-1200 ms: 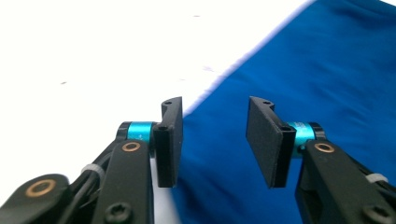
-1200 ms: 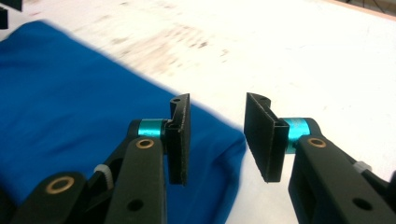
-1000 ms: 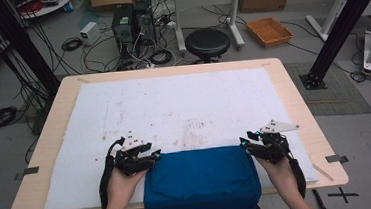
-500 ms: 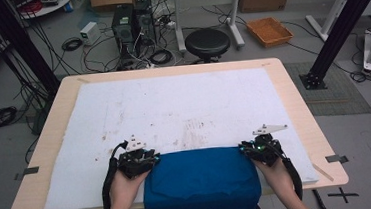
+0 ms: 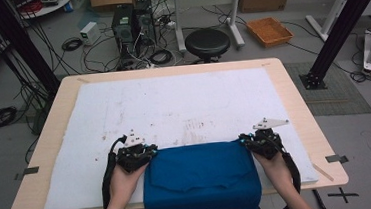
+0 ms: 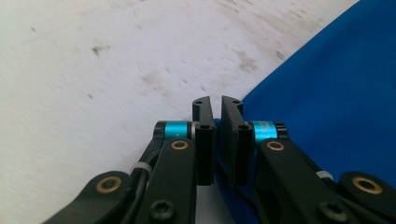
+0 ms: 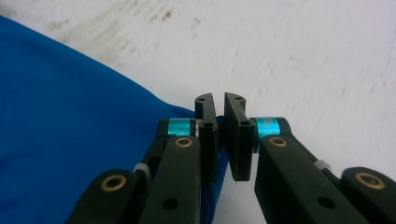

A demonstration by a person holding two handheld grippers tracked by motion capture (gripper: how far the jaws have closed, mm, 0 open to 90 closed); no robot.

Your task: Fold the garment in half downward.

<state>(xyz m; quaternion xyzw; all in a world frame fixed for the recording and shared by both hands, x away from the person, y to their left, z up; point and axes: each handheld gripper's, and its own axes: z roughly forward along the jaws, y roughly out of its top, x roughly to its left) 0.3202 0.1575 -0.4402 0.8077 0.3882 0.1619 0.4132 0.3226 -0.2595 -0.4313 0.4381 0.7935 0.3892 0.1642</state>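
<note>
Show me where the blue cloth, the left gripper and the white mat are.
blue cloth (image 5: 201, 176), high view, middle of the fabric
left gripper (image 6: 217, 109), left gripper view, between its fingertips
white mat (image 5: 183, 102), high view, bare middle

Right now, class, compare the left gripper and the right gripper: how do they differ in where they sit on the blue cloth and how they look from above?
The left gripper pinches the blue cloth at its far left corner; the right gripper pinches the far right corner. The left gripper's grey plate looks small and sits over its body; the right gripper's plate juts out to the side. Shared: both have just been closing, each with cloth between its jaws, over the white mat.
</note>
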